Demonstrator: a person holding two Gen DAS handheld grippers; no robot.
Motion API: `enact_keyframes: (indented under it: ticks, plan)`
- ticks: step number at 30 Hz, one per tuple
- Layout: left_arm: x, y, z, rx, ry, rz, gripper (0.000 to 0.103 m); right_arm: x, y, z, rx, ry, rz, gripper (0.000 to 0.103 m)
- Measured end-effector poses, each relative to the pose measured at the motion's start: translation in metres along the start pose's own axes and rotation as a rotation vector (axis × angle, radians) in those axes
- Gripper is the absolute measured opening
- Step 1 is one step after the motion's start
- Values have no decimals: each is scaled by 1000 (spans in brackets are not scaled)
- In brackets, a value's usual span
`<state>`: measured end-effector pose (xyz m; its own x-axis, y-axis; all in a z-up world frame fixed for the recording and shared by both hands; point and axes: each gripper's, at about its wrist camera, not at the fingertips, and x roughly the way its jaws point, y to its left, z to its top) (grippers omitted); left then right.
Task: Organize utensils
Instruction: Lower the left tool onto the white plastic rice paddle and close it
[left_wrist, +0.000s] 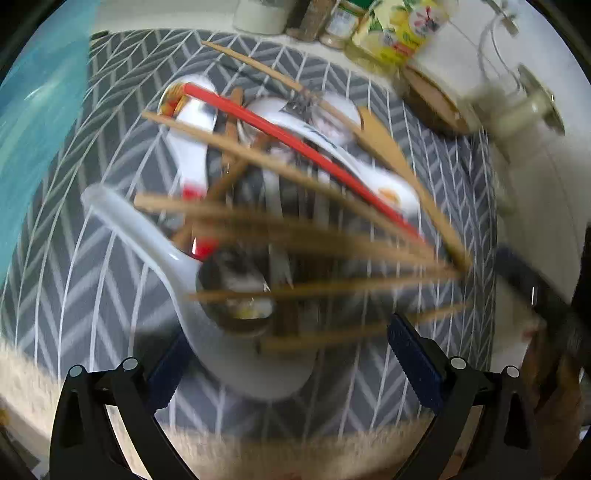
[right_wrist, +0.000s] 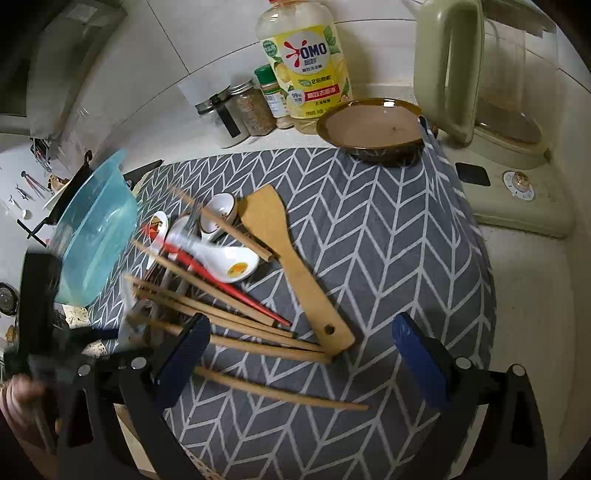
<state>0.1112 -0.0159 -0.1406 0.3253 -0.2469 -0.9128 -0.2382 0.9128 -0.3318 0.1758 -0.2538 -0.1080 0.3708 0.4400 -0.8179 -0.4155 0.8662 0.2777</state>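
Motion-smeared across the left wrist view: wooden chopsticks (left_wrist: 295, 229), outlines doubled, count unreadable. Beneath them a metal spoon bowl (left_wrist: 236, 295), half hidden, handle lost in blur. White ladle (left_wrist: 177, 266) soft-edged. Detergent bottle (left_wrist: 395, 33) cut off at the top edge. In the right wrist view, left gripper (right_wrist: 40, 314) a dark streak, jaws indistinguishable; hand (right_wrist: 18, 398) cropped at the frame's edge.

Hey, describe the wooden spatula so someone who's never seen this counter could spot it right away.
Find the grey chevron-patterned cloth spread on the counter in front of the yellow detergent bottle. A heap of chopsticks and spoons lies on its left half; the wooden spatula lies along that heap's right edge. It is the only broad, flat wooden piece, with a hole in its handle end.
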Motion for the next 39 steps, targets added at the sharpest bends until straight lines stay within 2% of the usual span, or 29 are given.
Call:
enact_keyframes:
  ticks: [3, 6, 10, 13, 15, 17, 19, 21, 23, 25, 29, 30, 32, 34, 35, 39]
  plan:
    - [7, -5, 27, 39, -28, -26, 99, -3, 1, -3, 16, -3, -7, 96]
    - [9, -13, 49, 71, -58, -17, 98, -7, 1, -5, 32, -14, -20, 96]
    - [8, -16, 66, 81, -94, 23, 90, -9, -2, -9, 55, -19, -28, 96]
    - [5, -5, 77, 81, -94, 25, 86, -8, -3, -13, 70, -13, -30, 96]
    - [1, -7, 79, 77, -89, 25, 81, -7, -2, -15, 75, -14, -27, 96]
    - [-14, 0, 72, 98, -90, -34, 69, -6, -2, -16, 78, -14, -24, 96]
    - [-21, 0, 63, 111, -85, -131, 61, -4, -1, -16, 79, -12, -24, 96]
    - [-18, 1, 58, 114, -87, -138, 52, -3, 1, -15, 75, -10, -22, 96]
    - [-8, 2, 57, 97, -71, -114, 38, -3, 3, -15, 66, -13, -23, 96]
    - [-4, 7, 59, 56, -79, -133, 32, -4, 3, -15, 63, -12, -24, 96]
    - [-1, 8, 66, 59, -95, -119, 31, -3, 1, -18, 69, -1, -29, 96]
    - [1, 4, 69, 76, -98, -106, 30, -3, -1, -19, 70, 0, -29, 96]
    - [7, -3, 75, 117, -82, -66, 20, -3, -2, -21, 71, 7, -32, 96]
    - [8, -9, 71, 169, -52, -26, 19, -4, -3, -22, 75, 4, -33, 96]
    - [9, -9, 68, 178, -27, -30, 19, -4, -4, -22, 77, 3, -33, 96]
    - [4, 0, 64, 127, -32, -50, 17, -4, -3, -20, 79, -5, -27, 96]
